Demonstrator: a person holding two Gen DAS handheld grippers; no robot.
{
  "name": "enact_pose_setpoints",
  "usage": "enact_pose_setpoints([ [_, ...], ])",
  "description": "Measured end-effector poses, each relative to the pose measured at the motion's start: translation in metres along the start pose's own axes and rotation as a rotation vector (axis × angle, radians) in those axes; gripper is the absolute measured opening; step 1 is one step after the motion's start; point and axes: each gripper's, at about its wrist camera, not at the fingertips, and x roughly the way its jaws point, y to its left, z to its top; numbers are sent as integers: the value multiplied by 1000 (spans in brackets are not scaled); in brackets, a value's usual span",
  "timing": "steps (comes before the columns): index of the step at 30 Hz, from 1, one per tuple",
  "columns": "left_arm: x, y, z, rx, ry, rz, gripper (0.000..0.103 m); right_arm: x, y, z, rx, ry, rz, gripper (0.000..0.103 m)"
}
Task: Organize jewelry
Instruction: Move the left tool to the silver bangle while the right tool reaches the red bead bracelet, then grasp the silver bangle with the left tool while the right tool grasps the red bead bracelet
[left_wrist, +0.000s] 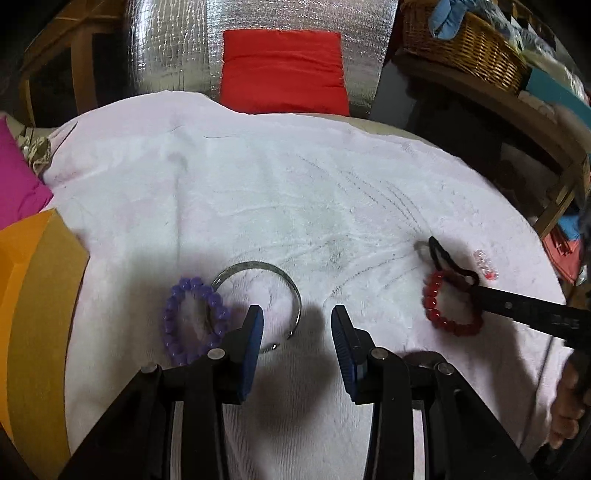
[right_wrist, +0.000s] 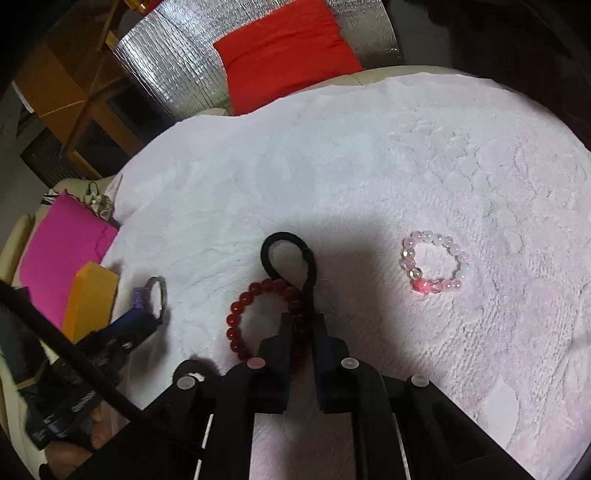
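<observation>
Pinching a black hair tie (right_wrist: 291, 258), the right claw (right_wrist: 303, 317) is pressed together on its strand, just above the red bead bracelet (right_wrist: 255, 314), probably so the tie comes away alone. The left claw (left_wrist: 297, 325) hangs spread and empty left of that red bracelet, over the silver bangle (left_wrist: 271, 291) (purple bracelet (left_wrist: 192, 317) touching the bangle). A pale pink bracelet (right_wrist: 434, 264) lies right of the red one on the white towel (right_wrist: 332, 166).

A towel (left_wrist: 258, 192) covers the surface. In the left wrist view, a beaded bracelet (left_wrist: 192, 321) lies lower left, touching a metal bangle (left_wrist: 291, 291) to its right. At the right, a hair tie (left_wrist: 443, 258) overlaps a second beaded bracelet (left_wrist: 443, 310); a third (left_wrist: 485, 264) lies beyond.
</observation>
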Motion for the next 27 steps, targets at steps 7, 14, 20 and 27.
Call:
enact_pose_setpoints([
  [7,20,-3,3,-7,20,15,23,-9,-6,-3,23,6,35,11],
  [14,17,-8,8,-17,-1,17,4,-28,-9,-5,20,-18,104,11],
  [20,-15,-17,14,-26,-81,-102,4,-54,-11,-5,30,-63,185,11],
  [27,-59,-20,15,-57,-191,-243,4,-76,-1,-6,26,-127,241,11],
])
